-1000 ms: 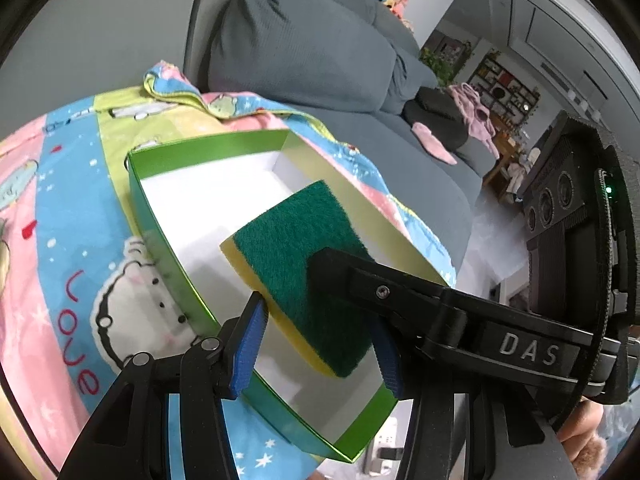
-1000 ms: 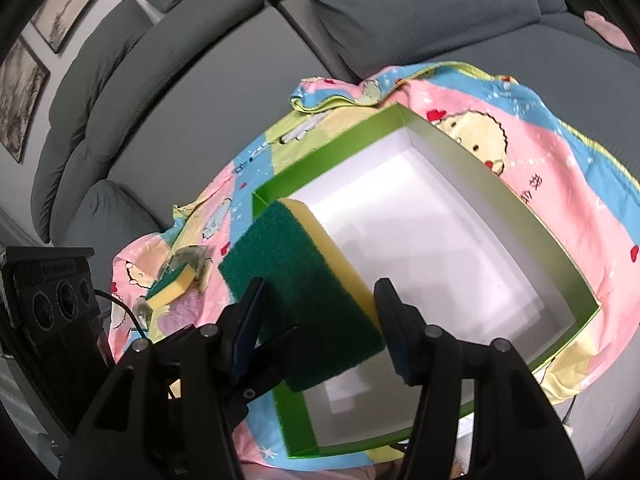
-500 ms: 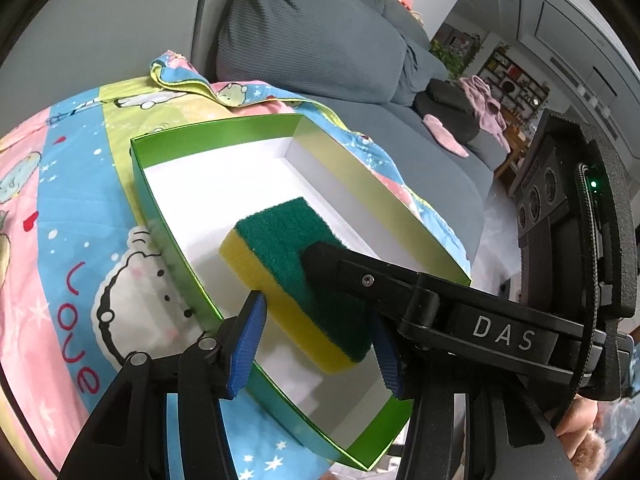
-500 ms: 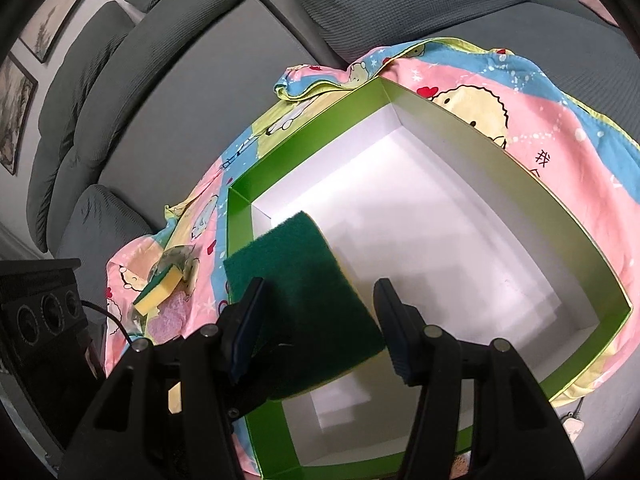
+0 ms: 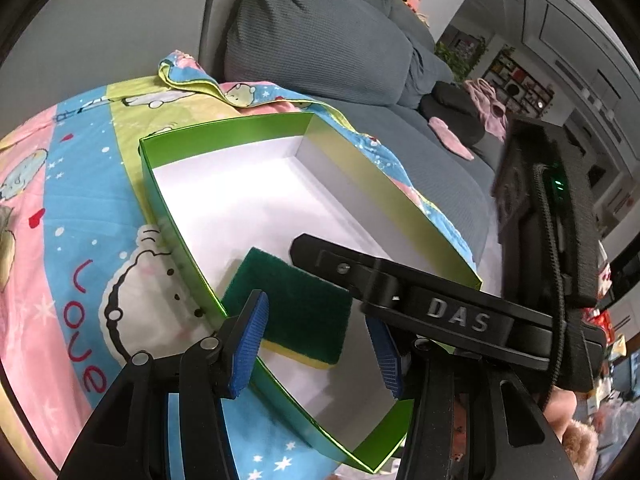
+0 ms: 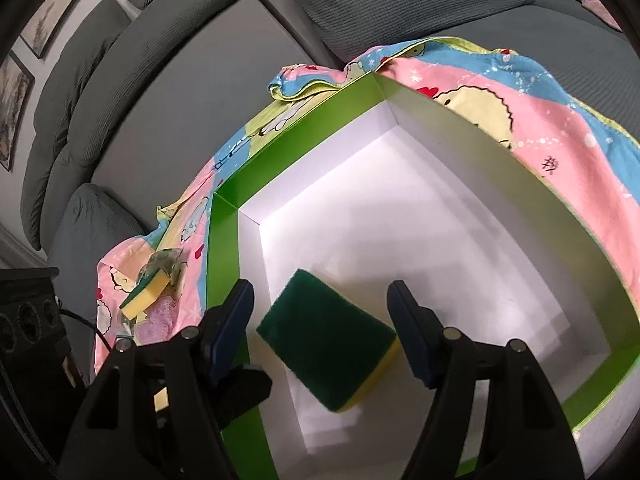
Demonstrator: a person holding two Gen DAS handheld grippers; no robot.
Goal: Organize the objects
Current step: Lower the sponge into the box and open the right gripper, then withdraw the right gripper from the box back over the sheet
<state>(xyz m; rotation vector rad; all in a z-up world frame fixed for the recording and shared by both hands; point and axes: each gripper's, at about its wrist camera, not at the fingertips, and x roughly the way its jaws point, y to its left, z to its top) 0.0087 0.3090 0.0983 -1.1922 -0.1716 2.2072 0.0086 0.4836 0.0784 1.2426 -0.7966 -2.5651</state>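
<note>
A green-topped yellow sponge [image 6: 326, 342] lies on the white floor of an open green box [image 6: 222, 240], in its near corner. The box sits on a cartoon-print blanket [image 5: 72, 208] over a grey sofa [image 5: 312, 36].

The right gripper [image 6: 320, 330] has just been opening; its fingers [image 6: 412, 340] now stand wide on either side of the sponge, clear of it. The left gripper [image 5: 320, 334] hovers above the box's near wall, fingers partly open and empty.

A second sponge [image 6: 146, 294] waits on the blanket outside the box.

As I see it, lifting the right gripper carelessly could snag the thin wall and drag the box.

A second ago the sponge was pinched in the right fingers above the box; now it is released and resting inside.
</note>
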